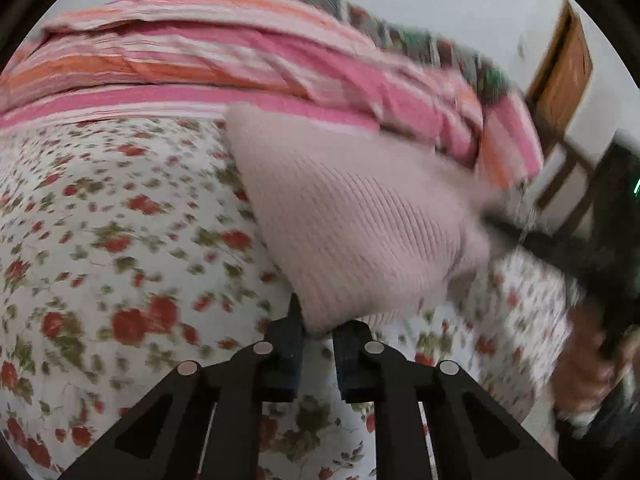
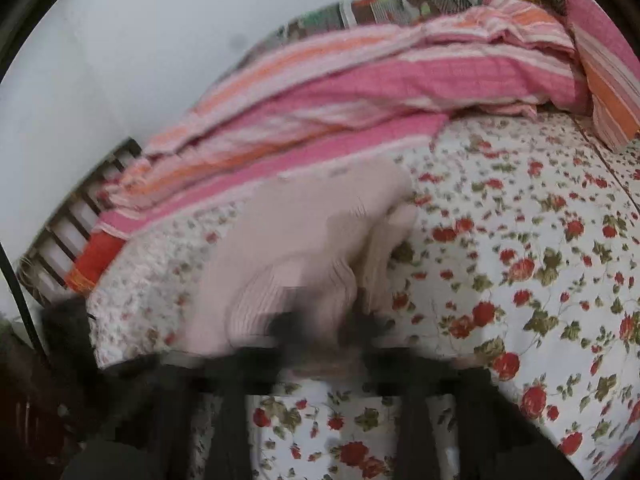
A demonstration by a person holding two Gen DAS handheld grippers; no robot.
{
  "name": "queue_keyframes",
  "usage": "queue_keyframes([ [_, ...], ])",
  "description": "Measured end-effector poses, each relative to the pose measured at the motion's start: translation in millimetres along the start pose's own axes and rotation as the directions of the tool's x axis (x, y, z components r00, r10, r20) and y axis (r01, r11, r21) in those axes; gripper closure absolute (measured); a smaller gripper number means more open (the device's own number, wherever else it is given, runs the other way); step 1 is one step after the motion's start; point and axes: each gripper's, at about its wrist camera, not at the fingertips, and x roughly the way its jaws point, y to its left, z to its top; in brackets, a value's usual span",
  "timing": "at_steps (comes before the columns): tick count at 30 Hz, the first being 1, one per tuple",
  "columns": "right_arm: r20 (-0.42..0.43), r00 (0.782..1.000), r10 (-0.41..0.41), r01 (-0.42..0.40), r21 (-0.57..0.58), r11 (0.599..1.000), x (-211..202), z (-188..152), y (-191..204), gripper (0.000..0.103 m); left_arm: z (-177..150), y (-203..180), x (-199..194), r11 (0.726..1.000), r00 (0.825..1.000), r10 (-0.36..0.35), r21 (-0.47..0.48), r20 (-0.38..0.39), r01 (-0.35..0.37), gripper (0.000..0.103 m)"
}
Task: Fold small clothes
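**Pink knit garment held above the flowered bed**

In the left wrist view, the left claw (image 1: 316, 336) pinches the lower corner of a pale pink ribbed knit garment (image 1: 352, 216). Its two dark fingers (image 1: 290, 340) stand close together with the cloth between them. From this corner the garment rises toward 12 o'clock and spreads toward 2 o'clock, where its far edge meets a dark blurred shape, the right claw (image 1: 532, 236). The garment hangs over the bed sheet (image 1: 120, 240), which is white with red flowers and green leaves.

In the right wrist view, the right claw (image 2: 324, 332) is strongly blurred at 6 o'clock. The pink cloth lies right at its tips, but I cannot tell if the fingers are spread or pressed together. The garment (image 2: 304, 248) goes up from the claw toward 12 o'clock, with one loose part falling at 1 o'clock.

Behind the garment, a pink and orange striped blanket (image 1: 200, 52) lies in folds along the far side of the bed. At 2 o'clock in the left wrist view a wooden chair (image 1: 568, 80) stands by the white wall. At 9 o'clock in the right wrist view a slatted bed frame (image 2: 72, 216) shows.
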Motion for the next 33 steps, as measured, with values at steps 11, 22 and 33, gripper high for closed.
queue_keyframes([
  [11, -0.087, 0.995, -0.058, 0.056, -0.024, 0.998, 20, -38, -1, 0.095, -14, 27, -5, 0.998, 0.999, -0.009, -0.061, -0.035, 0.007, 0.087],
  [22, 0.062, 0.996, -0.058, 0.058, 0.005, 0.998, 19, 23, 7, 0.059, -13, 47, -45, 0.999, 0.999, 0.007, -0.04, 0.031, -0.005, 0.046],
  [33, 0.007, 0.986, -0.167, 0.168, -0.013, 0.986, 50, 15, -6, 0.089, 12, 49, -39, 0.998, 0.999, 0.011, -0.055, 0.053, -0.008, 0.046],
])
